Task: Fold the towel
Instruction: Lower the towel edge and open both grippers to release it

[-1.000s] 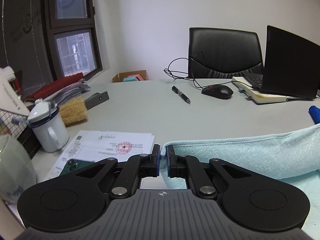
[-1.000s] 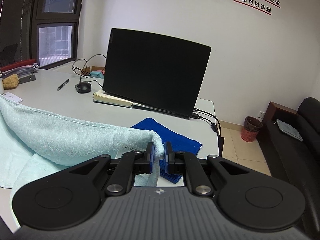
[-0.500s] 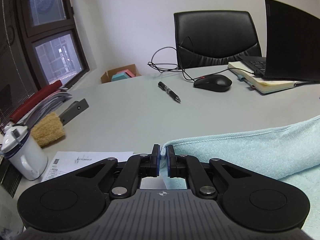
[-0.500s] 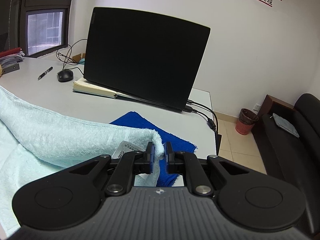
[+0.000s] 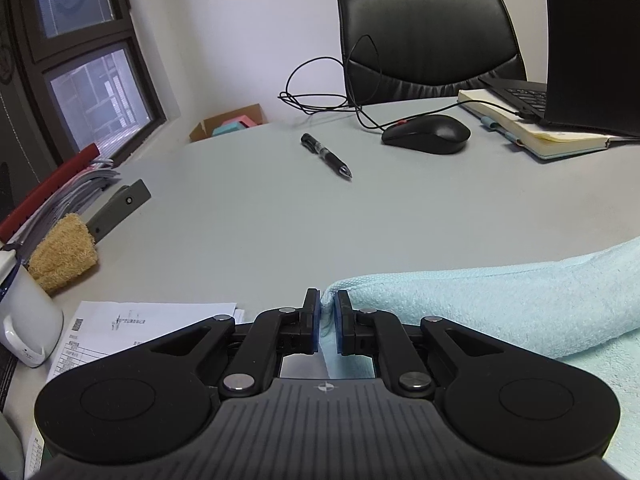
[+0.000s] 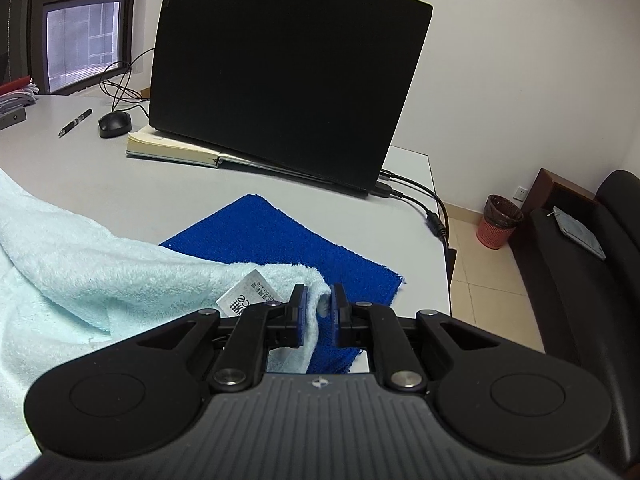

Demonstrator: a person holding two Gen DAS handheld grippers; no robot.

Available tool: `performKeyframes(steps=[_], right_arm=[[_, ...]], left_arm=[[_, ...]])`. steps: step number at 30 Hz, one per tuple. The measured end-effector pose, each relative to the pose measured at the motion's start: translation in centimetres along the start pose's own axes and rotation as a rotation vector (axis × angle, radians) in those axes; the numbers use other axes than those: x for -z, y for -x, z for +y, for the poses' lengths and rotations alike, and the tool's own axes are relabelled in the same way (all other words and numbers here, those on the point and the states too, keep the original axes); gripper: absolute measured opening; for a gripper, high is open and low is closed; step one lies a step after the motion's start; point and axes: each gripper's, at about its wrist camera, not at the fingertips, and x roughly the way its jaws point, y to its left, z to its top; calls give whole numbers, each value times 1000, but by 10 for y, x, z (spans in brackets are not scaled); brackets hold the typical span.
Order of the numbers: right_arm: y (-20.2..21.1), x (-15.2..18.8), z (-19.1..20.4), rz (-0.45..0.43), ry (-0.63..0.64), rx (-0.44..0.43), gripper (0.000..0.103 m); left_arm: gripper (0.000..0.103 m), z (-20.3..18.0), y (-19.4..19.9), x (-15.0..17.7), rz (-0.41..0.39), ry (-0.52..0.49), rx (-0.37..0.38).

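A light blue towel (image 5: 500, 304) lies on the grey table (image 5: 260, 220), its far edge folded over towards the laptop. One corner sits between the fingertips of my left gripper (image 5: 328, 300), whose jaws are opening, with a thin gap beside the cloth. In the right wrist view the towel (image 6: 100, 264) spreads to the left, and its other corner, with a white label (image 6: 242, 300), drapes on one pad of my right gripper (image 6: 319, 296). Those jaws are opening too, leaving a gap on the right side.
A dark blue cloth (image 6: 280, 236) lies under the right corner near the table's edge. Behind stand a laptop (image 6: 280, 80) on a notebook (image 6: 172, 152), a mouse (image 5: 426, 134), a pen (image 5: 326, 156) and a chair (image 5: 428, 40). Papers (image 5: 132, 328), a mug (image 5: 24, 320) and a brush (image 5: 64, 252) are at left.
Both grippers have carried the towel's corners forward and down towards the table. The gap between each pair of pads has widened a little, and the right corner now hangs on one pad.
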Motion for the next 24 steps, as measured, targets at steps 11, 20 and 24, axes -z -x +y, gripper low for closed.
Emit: performKeyframes(steps=[11, 20, 24], right_arm=[[8, -6, -8, -33, -39, 52, 33], [33, -4, 2, -44, -8, 20, 39], [44, -1, 8, -44, 4, 6, 39]], left_arm=[[37, 14, 9, -2, -16, 44, -9], [43, 3, 38, 9, -30, 15, 28], [43, -2, 49, 15, -24, 17, 53]])
